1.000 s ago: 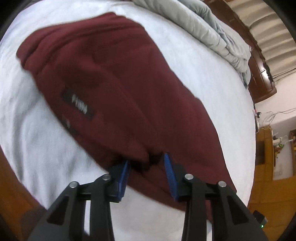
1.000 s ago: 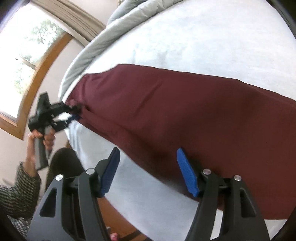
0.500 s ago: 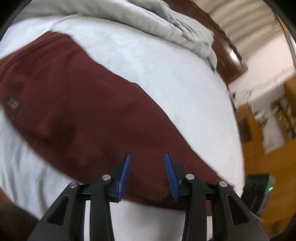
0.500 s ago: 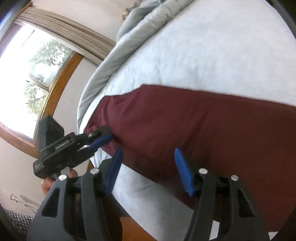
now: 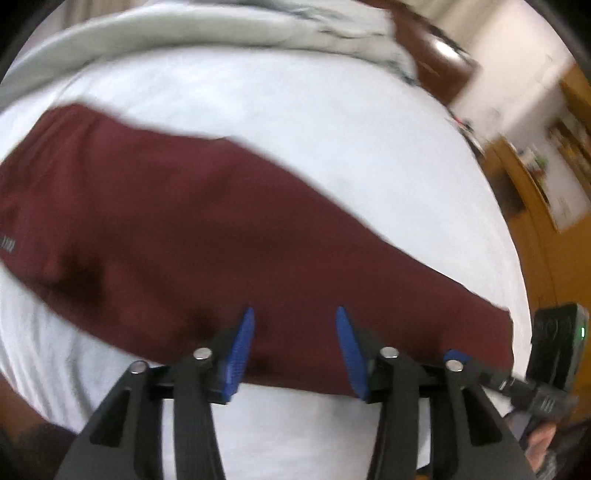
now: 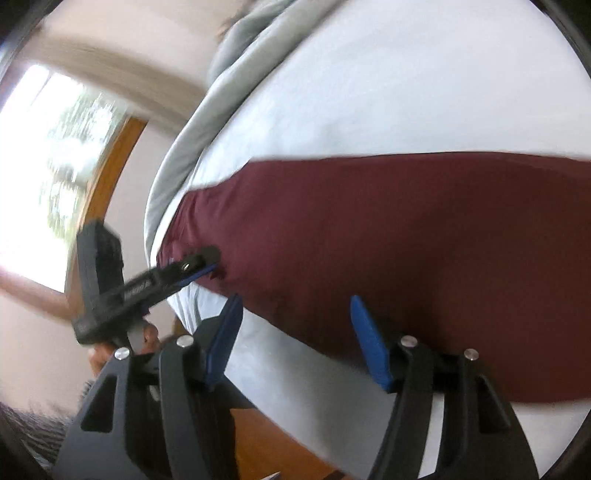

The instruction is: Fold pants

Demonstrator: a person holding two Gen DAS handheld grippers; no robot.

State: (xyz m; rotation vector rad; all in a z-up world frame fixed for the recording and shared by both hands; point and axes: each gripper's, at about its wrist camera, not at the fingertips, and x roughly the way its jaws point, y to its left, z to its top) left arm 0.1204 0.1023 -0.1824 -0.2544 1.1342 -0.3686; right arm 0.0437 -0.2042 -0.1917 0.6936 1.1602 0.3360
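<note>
The maroon pants [image 5: 207, 236] lie flat and lengthwise on the white bed sheet [image 5: 295, 122], legs stacked, waist at the left of the left wrist view. My left gripper [image 5: 293, 328] is open and empty, its blue pads over the pants' near edge. My right gripper [image 6: 295, 314] is open and empty above the near edge of the pants [image 6: 388, 236]. The left gripper also shows in the right wrist view [image 6: 199, 266] at the waist end. The right gripper shows in the left wrist view [image 5: 458, 356] near the cuff end.
A grey duvet [image 5: 207, 26] is bunched along the far side of the bed and shows in the right wrist view [image 6: 207, 107]. A window [image 6: 51, 147] is on the left. Wooden furniture [image 5: 535, 192] stands to the right. The bed's wooden frame [image 6: 266, 435] runs along the near edge.
My left gripper has let go of the waist edge and swung its view along the pants toward the cuffs. My right gripper has stayed open and turned its view toward the waist end.
</note>
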